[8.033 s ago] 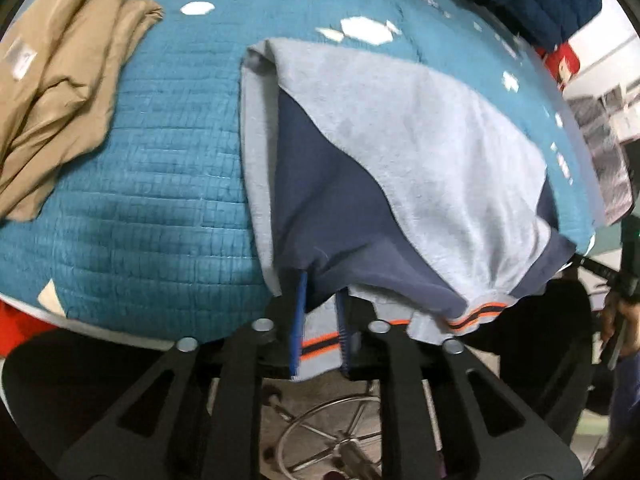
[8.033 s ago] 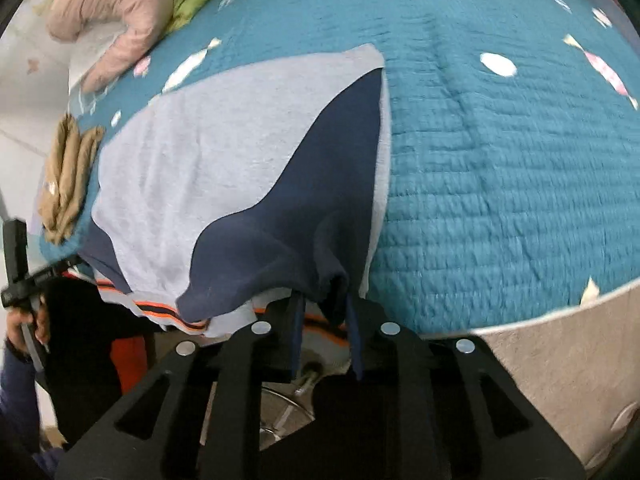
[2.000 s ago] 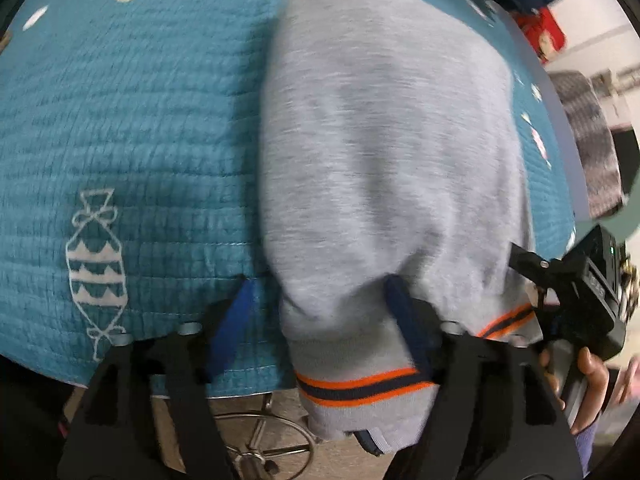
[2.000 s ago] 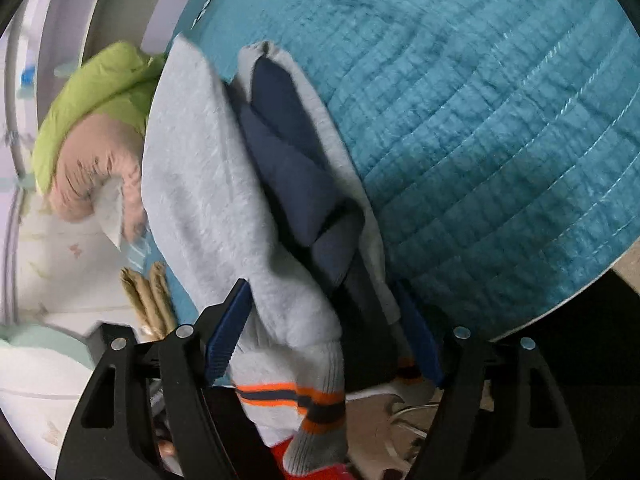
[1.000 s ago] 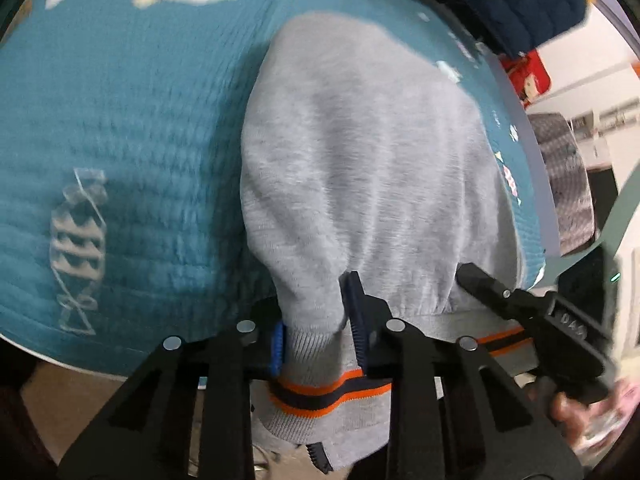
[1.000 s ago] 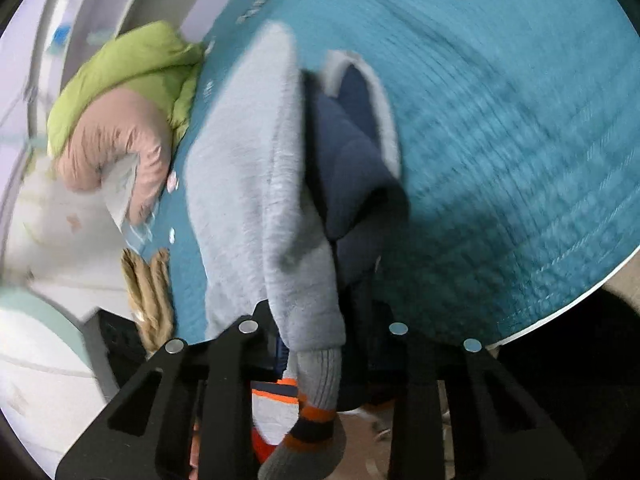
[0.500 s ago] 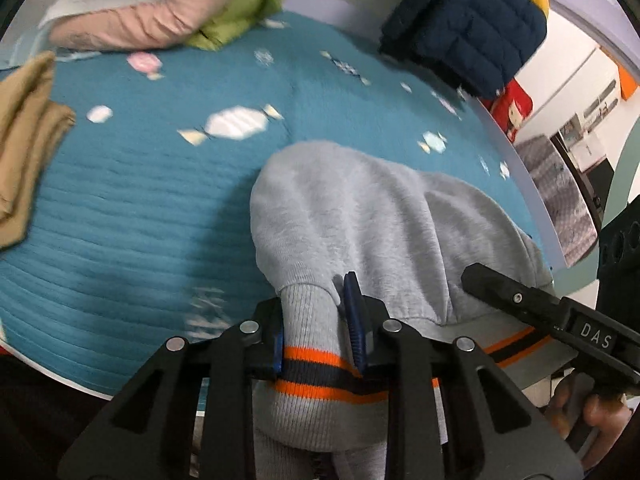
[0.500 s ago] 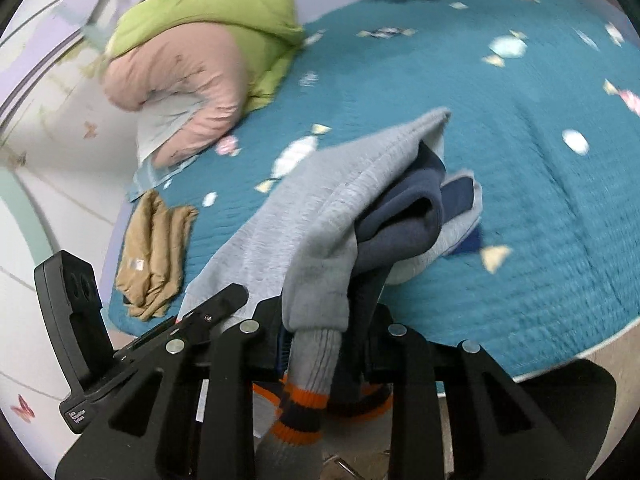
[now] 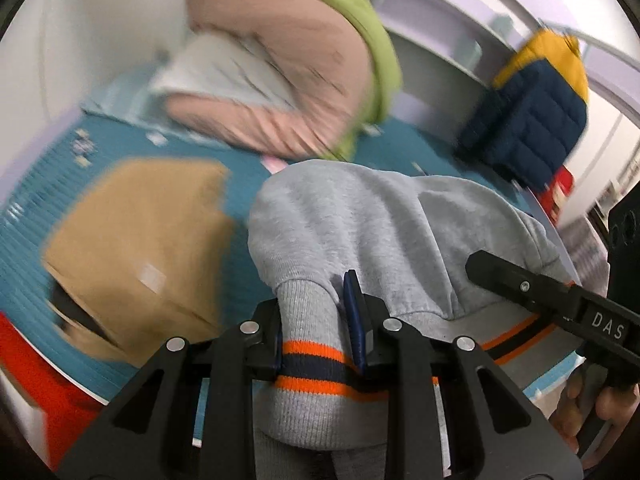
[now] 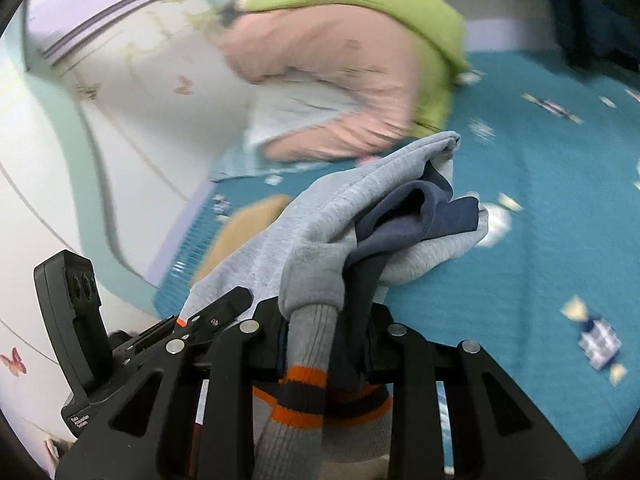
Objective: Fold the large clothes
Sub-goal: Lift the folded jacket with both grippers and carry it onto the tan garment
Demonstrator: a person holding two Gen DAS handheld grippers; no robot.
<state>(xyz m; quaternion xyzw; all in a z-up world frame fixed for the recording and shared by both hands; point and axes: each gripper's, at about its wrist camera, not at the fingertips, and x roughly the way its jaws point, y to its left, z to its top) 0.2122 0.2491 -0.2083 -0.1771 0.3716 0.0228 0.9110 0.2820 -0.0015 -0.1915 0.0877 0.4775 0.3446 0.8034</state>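
A folded grey sweatshirt [image 9: 372, 216] with navy lining and an orange-and-navy striped hem is held lifted above the teal quilted bed [image 10: 552, 240]. The ribbed hem is clamped at one corner by the closed jaws of the left gripper [image 9: 316, 332], and at the other corner by the closed jaws of the right gripper [image 10: 324, 340], where grey and navy layers are bunched together. A tan folded garment [image 9: 136, 248] is seen lying on the bed beside the sweatshirt. A pink and green pile [image 10: 352, 64] is seen behind, blurred.
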